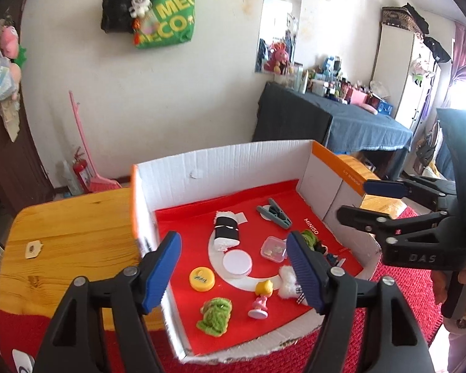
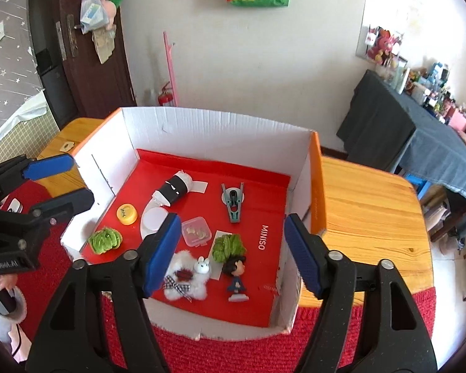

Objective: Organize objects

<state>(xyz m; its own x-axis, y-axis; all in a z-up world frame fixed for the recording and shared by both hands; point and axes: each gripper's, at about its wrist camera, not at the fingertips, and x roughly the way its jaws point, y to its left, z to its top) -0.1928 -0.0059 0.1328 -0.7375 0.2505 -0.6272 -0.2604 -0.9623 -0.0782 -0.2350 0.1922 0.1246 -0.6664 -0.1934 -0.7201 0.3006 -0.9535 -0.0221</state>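
Observation:
A white cardboard box with a red lining holds several small things: a black-and-white roll, a grey clip, a clear case, a yellow cap, a green plush, a pink figurine and a white fluffy piece. A dark-haired figurine stands beside a second green plush. My left gripper hangs open above the box's near left side, holding nothing. My right gripper is open and empty above the near right side.
The box sits on a wooden table, its near edge on a red mat. A person's hand holds the left gripper's handle. A cluttered table under dark cloth stands far right; a pink broom leans on the wall.

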